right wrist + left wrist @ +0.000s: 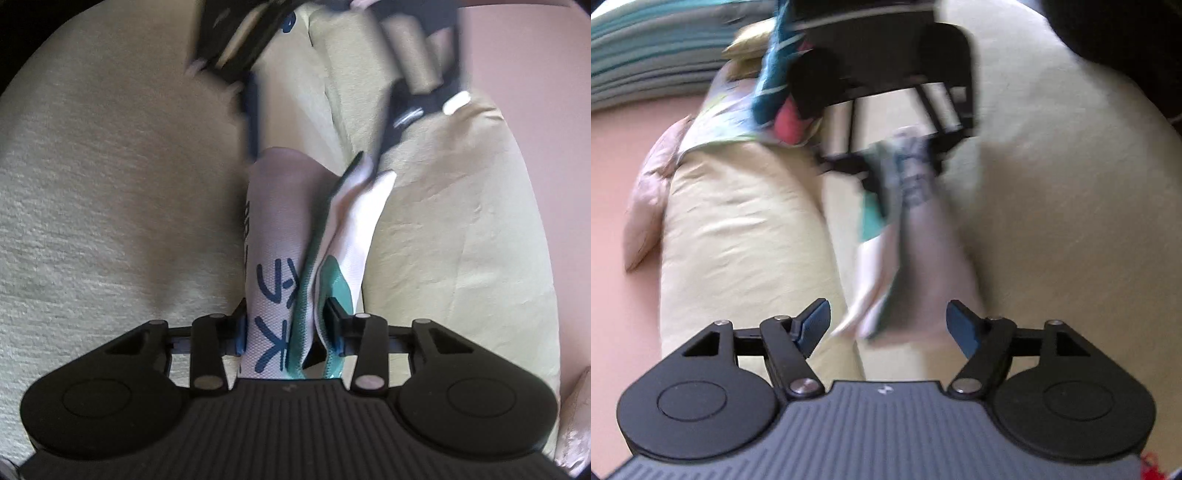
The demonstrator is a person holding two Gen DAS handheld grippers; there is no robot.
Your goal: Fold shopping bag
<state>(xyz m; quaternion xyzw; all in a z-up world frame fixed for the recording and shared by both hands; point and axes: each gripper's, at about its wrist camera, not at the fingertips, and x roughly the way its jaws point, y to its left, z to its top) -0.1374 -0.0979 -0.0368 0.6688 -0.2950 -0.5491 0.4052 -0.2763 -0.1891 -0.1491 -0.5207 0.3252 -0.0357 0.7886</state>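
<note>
Cream cushion (443, 240) beside bag (273, 229) — right gripper (288, 328) clamps it.

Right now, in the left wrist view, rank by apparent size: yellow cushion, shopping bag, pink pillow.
1. yellow cushion, largest.
2. shopping bag.
3. pink pillow, looks close to the bag; the bag is blurred, so this order is unsure.

Pale yellow bed (1052, 184) w/ cushion (738, 240), pink pillow (646, 206)

Pale cream textured bedcover (1071, 221) fills most of both views. Beside it, a long yellow-green pillow (738, 221) with creased fabric. Pinkish-beige cushion (650, 192) at the pillow's far side. Salmon-pink sheet (613, 295) beyond. Striped teal-grey fabric (646, 48) at upper left. Soft daylight, partly blurred.
</note>
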